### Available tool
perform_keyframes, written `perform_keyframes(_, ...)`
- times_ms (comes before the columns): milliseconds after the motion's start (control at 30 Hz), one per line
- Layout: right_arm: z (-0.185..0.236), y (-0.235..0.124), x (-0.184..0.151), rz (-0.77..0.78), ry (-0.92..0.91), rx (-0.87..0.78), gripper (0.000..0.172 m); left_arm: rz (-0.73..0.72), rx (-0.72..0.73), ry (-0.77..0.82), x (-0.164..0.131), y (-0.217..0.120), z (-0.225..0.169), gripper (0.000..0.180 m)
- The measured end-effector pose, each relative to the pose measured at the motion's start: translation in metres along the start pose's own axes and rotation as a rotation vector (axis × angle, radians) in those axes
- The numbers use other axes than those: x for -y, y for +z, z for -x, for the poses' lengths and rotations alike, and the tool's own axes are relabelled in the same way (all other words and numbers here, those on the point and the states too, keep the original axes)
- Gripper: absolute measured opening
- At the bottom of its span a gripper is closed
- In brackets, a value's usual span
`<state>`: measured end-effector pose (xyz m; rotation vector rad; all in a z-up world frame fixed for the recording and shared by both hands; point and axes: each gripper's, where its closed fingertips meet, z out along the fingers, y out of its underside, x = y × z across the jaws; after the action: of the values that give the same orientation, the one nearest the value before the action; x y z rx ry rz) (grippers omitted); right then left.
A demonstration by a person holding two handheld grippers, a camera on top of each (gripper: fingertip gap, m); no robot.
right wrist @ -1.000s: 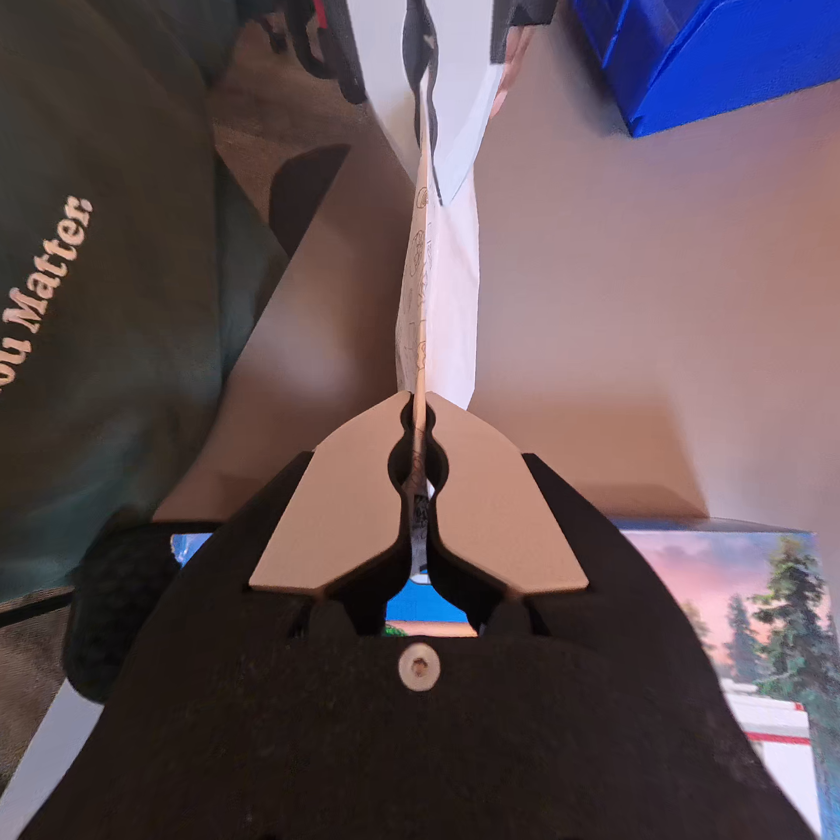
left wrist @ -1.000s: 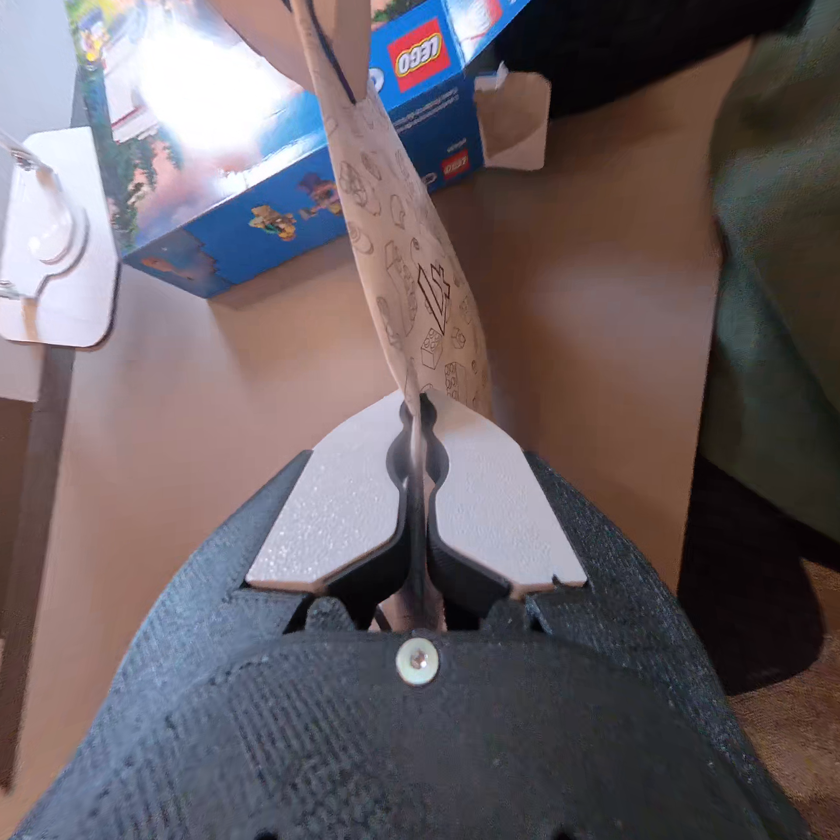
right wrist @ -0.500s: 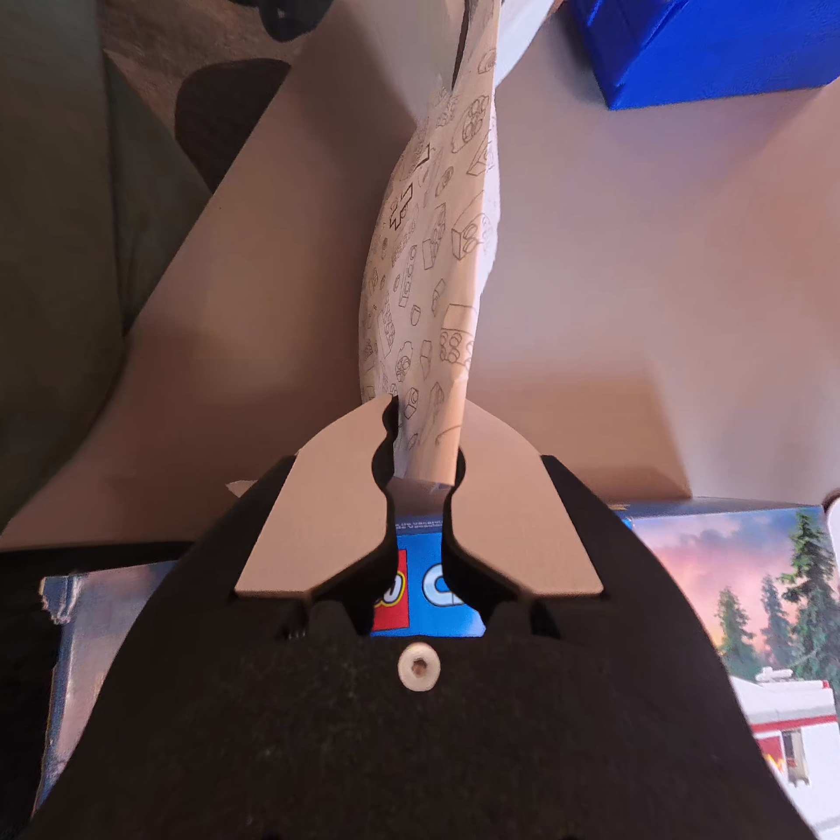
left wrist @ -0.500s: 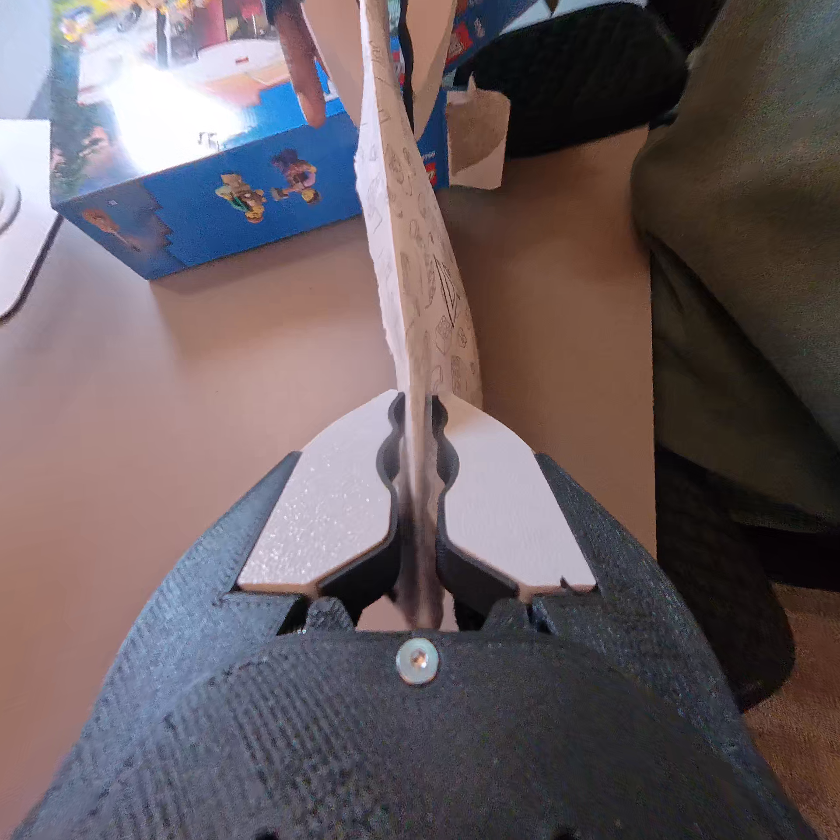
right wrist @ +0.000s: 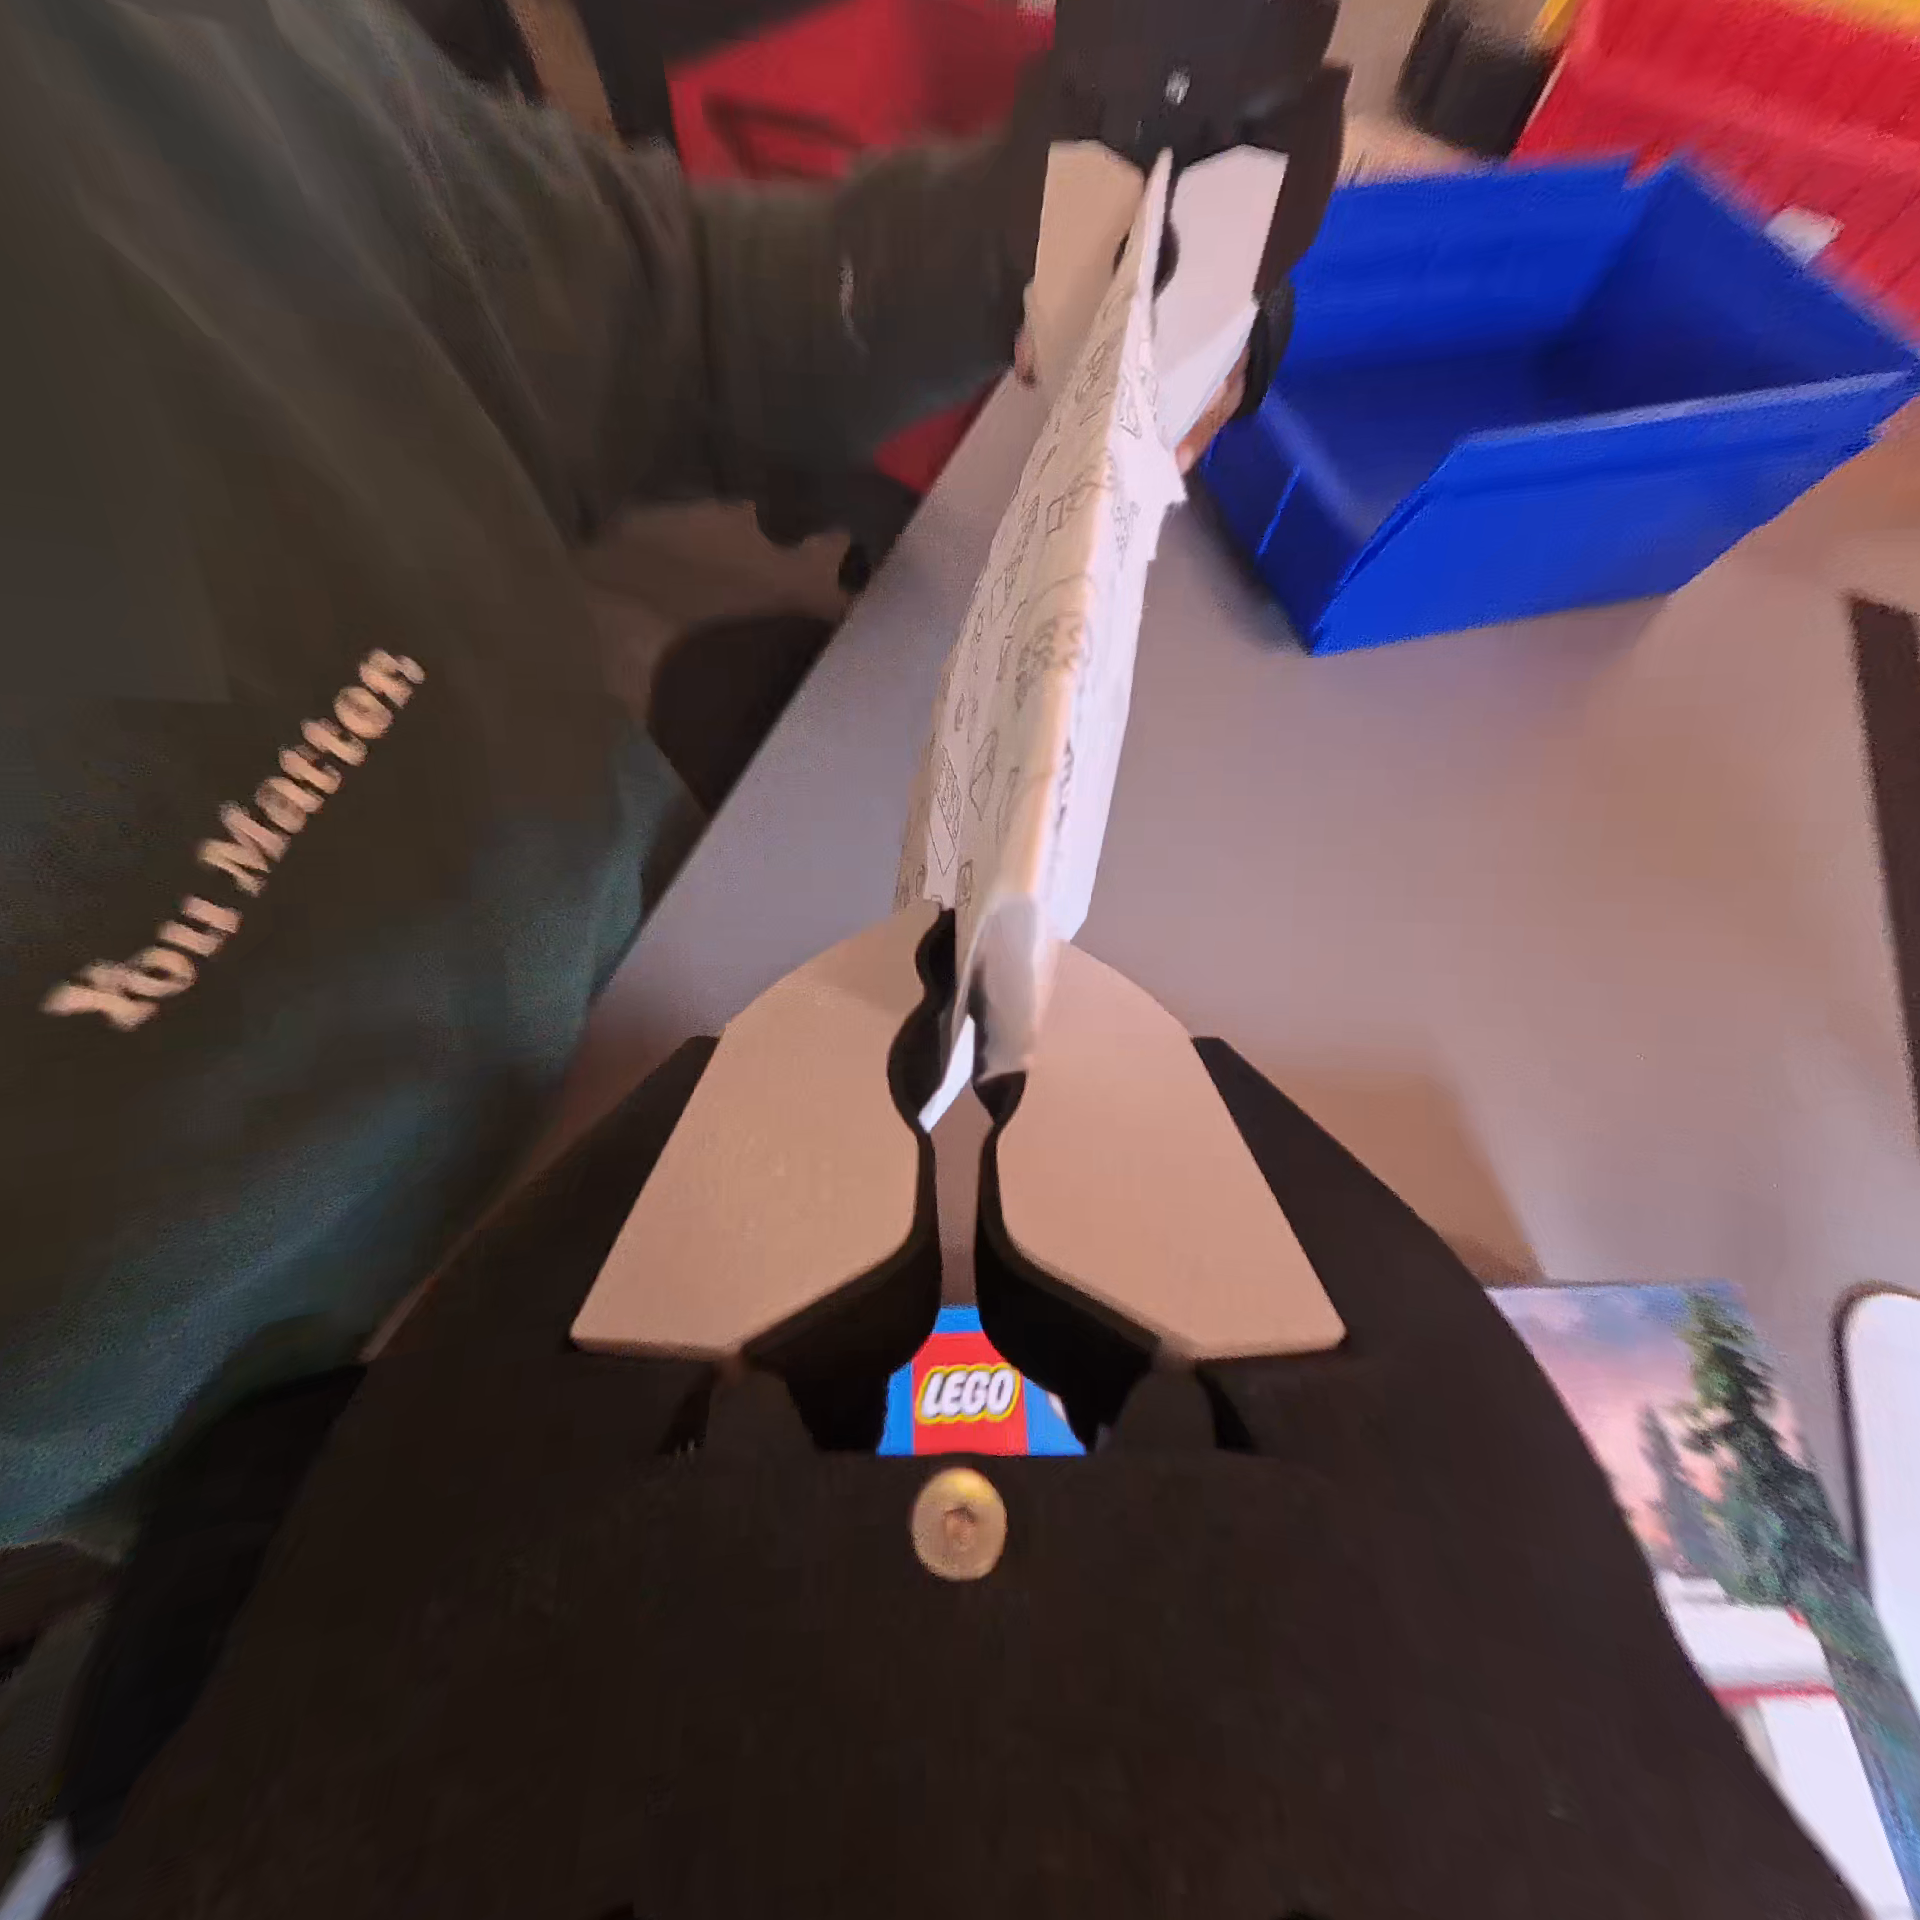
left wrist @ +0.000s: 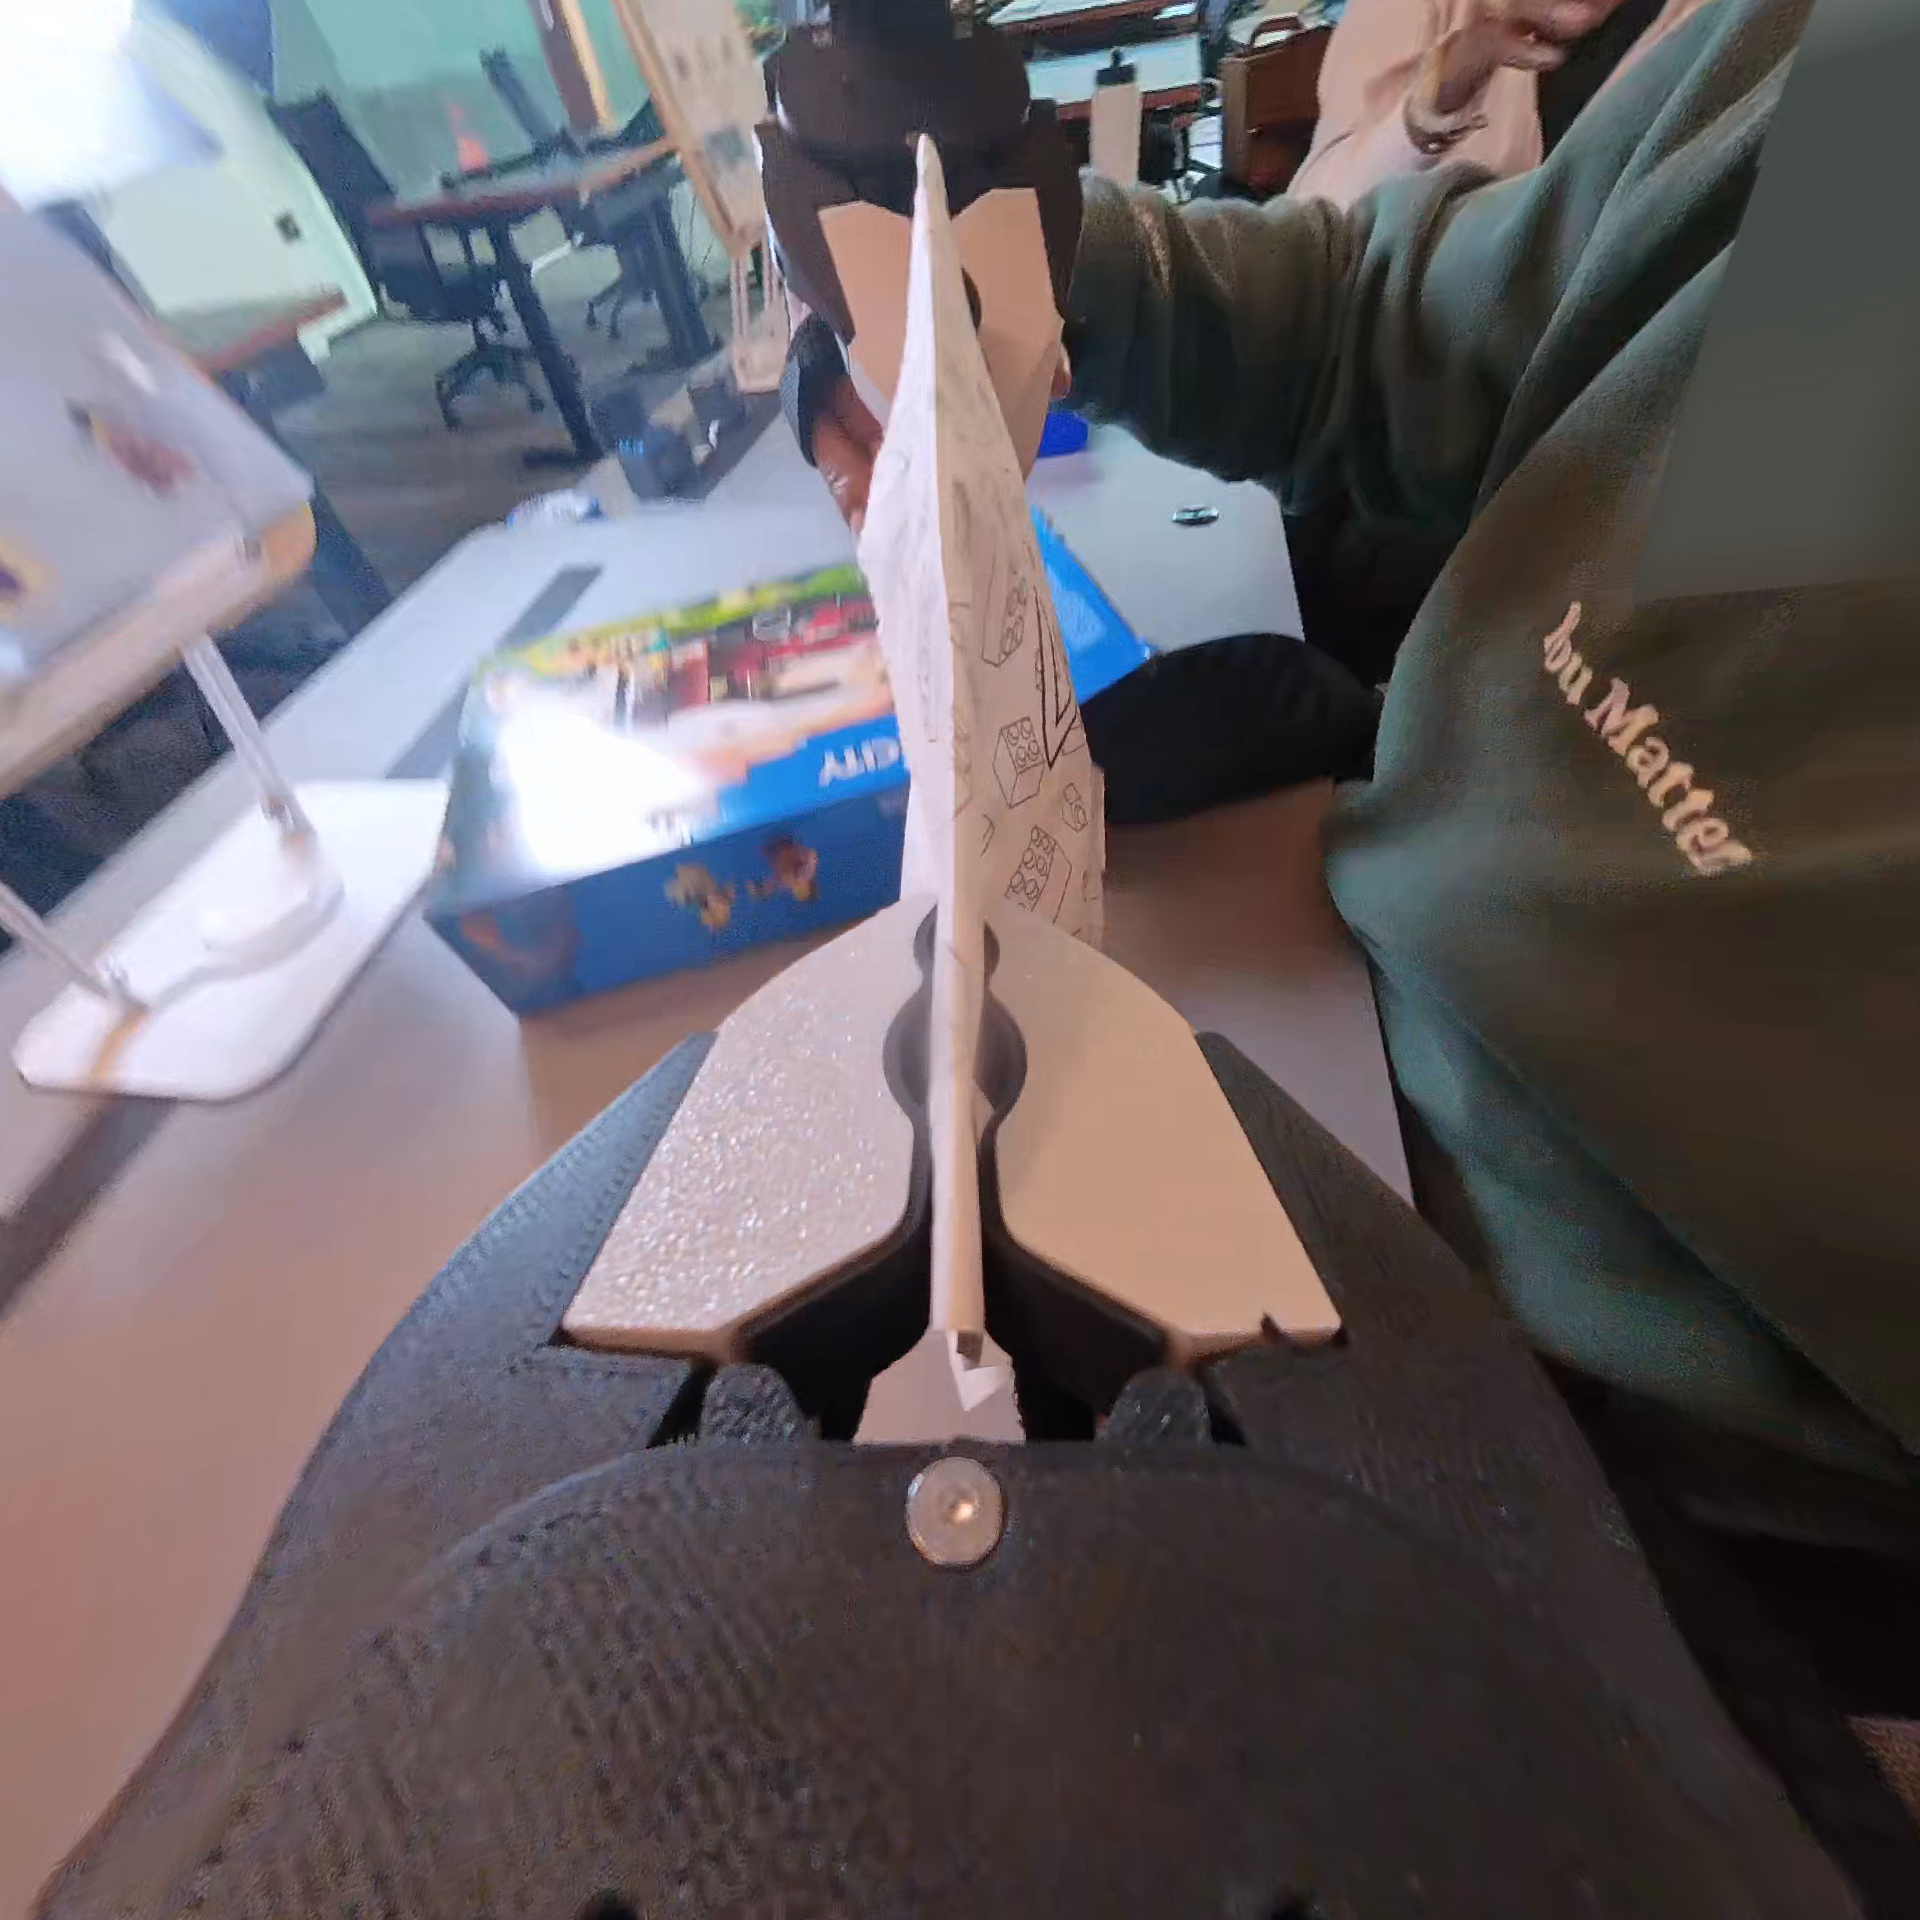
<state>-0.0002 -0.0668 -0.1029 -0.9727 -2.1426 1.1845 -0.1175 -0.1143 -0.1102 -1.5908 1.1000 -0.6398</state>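
A paper bag (left wrist: 977, 644) printed with brick outlines is stretched in the air between my two grippers. My left gripper (left wrist: 956, 935) is shut on one end, which runs back between its fingers. My right gripper (right wrist: 982, 935) is shut on the other end of the bag (right wrist: 1039, 675), pinching its folded edge at the fingertips. Each gripper shows far off in the other's view, the right one (left wrist: 935, 260) and the left one (right wrist: 1164, 177), both closed on the bag. A blue toy box (left wrist: 665, 790) lies on the table (left wrist: 312, 1195) below the bag.
A blue bin (right wrist: 1558, 416) stands open on the table (right wrist: 1403, 883) to the right of the bag, with red bins (right wrist: 852, 94) behind. A clear stand (left wrist: 208, 935) is left of the toy box. A person's green sweatshirt (left wrist: 1610, 727) is close by.
Both grippers' jaws opened slightly around the bag half a second ago and have closed on it again. Both grippers have tilted up, so the room now shows behind the bag.
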Motion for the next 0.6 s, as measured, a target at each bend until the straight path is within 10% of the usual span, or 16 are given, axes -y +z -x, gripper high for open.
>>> perform_keyframes(100,0.016,-0.036,0.016,-0.119,0.013,-0.090,0.005,-0.011,-0.043,0.099,0.039,0.021,-0.002,0.002)
perform_keyframes(267,0.047,-0.059,-0.015,-0.198,0.044,-0.245,0.062,-0.060,-0.163,0.084,0.073,0.072,-0.006,0.002)
perform_keyframes(600,0.104,-0.126,-0.048,-0.343,0.229,-0.512,0.020,-0.105,-0.282,0.055,0.110,0.179,-0.010,0.021)
